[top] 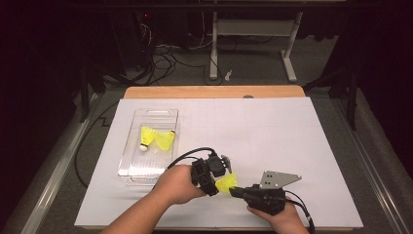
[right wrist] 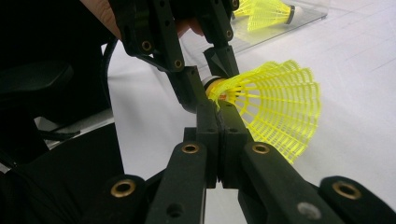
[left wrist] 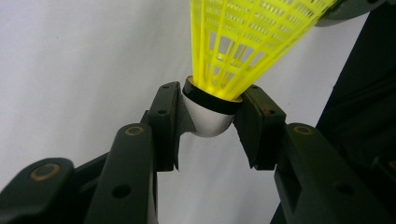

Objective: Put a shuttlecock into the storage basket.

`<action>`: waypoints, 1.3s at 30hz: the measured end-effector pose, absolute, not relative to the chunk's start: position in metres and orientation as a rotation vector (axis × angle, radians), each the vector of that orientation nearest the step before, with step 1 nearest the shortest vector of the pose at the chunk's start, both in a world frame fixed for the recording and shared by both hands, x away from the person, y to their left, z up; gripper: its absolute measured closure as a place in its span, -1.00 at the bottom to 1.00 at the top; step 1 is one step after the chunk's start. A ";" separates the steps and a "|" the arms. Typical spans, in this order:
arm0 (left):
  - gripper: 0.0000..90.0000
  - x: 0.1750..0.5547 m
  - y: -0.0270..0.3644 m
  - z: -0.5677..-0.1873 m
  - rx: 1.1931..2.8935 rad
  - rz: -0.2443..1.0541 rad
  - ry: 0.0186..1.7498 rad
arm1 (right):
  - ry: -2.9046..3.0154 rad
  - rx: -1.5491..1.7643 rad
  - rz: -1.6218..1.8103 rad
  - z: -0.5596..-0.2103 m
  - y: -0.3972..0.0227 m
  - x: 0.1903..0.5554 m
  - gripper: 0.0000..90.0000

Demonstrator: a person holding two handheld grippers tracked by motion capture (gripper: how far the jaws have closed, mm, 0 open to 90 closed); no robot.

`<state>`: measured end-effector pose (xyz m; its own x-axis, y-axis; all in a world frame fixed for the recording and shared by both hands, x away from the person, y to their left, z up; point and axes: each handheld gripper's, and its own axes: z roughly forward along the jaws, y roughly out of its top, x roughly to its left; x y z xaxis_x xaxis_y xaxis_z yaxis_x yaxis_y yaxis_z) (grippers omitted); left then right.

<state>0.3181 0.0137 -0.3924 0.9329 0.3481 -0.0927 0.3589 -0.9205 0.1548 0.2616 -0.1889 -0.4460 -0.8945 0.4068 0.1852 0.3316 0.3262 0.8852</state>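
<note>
The white rounded cork of a yellow shuttlecock (left wrist: 212, 114) is seated between the two black jaws of the left gripper (left wrist: 208, 126), and both pads are seen pressed against its sides in the left gripper view. The yellow mesh skirt fans upward and away from those jaws. In the right gripper view, the jaws of the right gripper (right wrist: 217, 122) are brought fully together, and the edge of the skirt is pinched between their tips, just beside the cork. The shuttlecock is thus held by both grippers at once, above the white table sheet (top: 272, 136), near the front edge of the table.

In the high view, the left gripper (top: 213, 187) is held in the left hand (top: 176, 184) and the right gripper (top: 234, 191) in the right hand (top: 280, 217), with the shuttlecock (top: 225, 182) bridged between them. A clear plastic tray (top: 134, 170) is set on the sheet to the left, well apart, and two more yellow shuttlecocks (top: 157, 138) are lying in it.
</note>
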 end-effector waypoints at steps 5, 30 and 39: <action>0.39 0.317 0.014 -0.393 2.921 -0.081 0.527 | 2.501 0.698 1.641 -0.446 -0.189 0.261 1.00; 0.40 0.317 0.013 -0.394 2.924 -0.080 0.517 | 2.484 0.706 1.612 -0.447 -0.189 0.263 0.78; 0.40 0.319 0.014 -0.394 2.926 -0.076 0.537 | 2.475 0.708 1.613 -0.446 -0.191 0.262 0.46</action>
